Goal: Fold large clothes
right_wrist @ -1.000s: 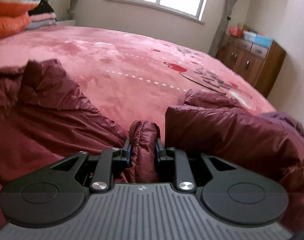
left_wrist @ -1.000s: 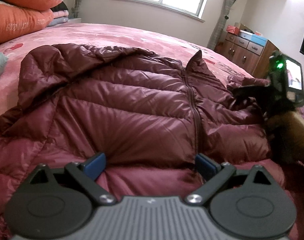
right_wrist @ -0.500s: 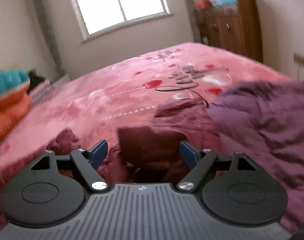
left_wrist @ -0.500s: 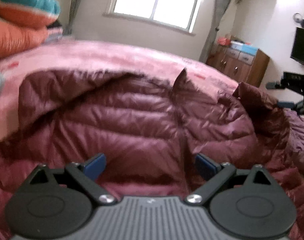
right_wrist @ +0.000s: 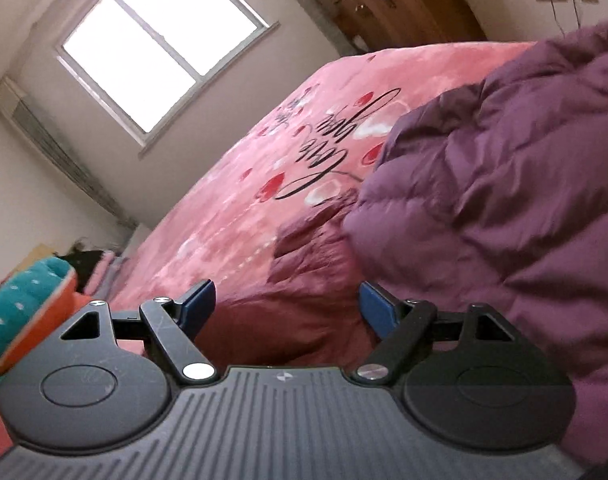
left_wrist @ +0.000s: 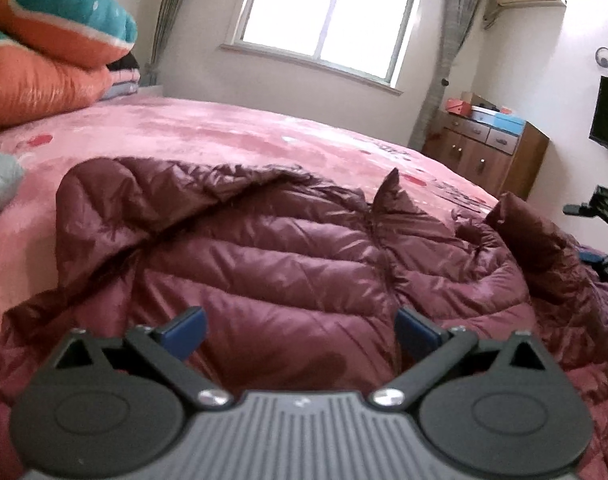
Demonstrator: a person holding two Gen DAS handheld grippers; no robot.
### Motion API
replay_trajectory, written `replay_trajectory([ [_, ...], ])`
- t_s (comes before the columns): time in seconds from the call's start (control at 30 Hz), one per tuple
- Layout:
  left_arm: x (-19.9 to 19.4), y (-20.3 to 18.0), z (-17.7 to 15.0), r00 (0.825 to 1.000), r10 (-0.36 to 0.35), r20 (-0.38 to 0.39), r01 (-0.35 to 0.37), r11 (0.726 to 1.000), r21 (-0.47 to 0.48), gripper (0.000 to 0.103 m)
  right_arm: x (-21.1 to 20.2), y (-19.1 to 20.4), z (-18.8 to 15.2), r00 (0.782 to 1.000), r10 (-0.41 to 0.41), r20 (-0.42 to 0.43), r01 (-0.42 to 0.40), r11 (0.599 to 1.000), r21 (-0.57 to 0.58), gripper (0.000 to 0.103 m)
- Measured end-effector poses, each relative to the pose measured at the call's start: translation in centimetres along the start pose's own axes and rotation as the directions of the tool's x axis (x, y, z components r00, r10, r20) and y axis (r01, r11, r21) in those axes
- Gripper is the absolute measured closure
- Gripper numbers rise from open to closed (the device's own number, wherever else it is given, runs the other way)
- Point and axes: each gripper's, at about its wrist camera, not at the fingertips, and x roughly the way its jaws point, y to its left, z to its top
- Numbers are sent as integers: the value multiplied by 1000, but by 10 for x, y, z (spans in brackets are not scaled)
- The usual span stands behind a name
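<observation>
Left wrist view, step: between folds; maroon down jacket [left_wrist: 288,264] spread across frame centre on pink bedspread [left_wrist: 208,128], sleeve bunched at right.
Left gripper [left_wrist: 300,330]: jaws wide apart, empty, above the hem.
Right wrist view, step: sleeve just let go, jaws just opened; next, probably a fresh grab.
Right gripper [right_wrist: 288,306]: spread wide, empty, nothing pinched; jacket below, purple down coat [right_wrist: 504,184] at right.
</observation>
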Motion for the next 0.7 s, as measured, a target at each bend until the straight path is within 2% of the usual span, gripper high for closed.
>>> replay_trajectory([
  [0.07,2,0,-1,1000,-5,-8,5,1000,2,3,5,-5,-3,1000,-12,-14,12,1000,7,2],
  [0.17,4,0,-1,1000,-14,-20,14,1000,6,3,5,-12,-7,997,27,-69,-25,999,37,1],
  [0.23,5,1,-2,1000,-17,-25,17,1000,4,3,6,-20,-9,990,121,-77,-113,989,91,1],
  [0.33,8,1,-3,999,-22,-41,22,1000,-1,2,9,-24,-13,956,282,-81,-266,949,172,2],
  [0.47,9,2,-4,998,-26,-51,25,1000,-7,2,24,-14,-9,952,286,-111,-263,948,180,2],
  [0.53,10,3,-4,998,-29,-53,28,1000,-11,2,29,-16,-3,958,274,-87,-253,946,201,2],
  [0.7,11,5,-5,997,-32,-65,31,999,-25,2,36,-30,12,947,317,-49,-283,899,335,3],
])
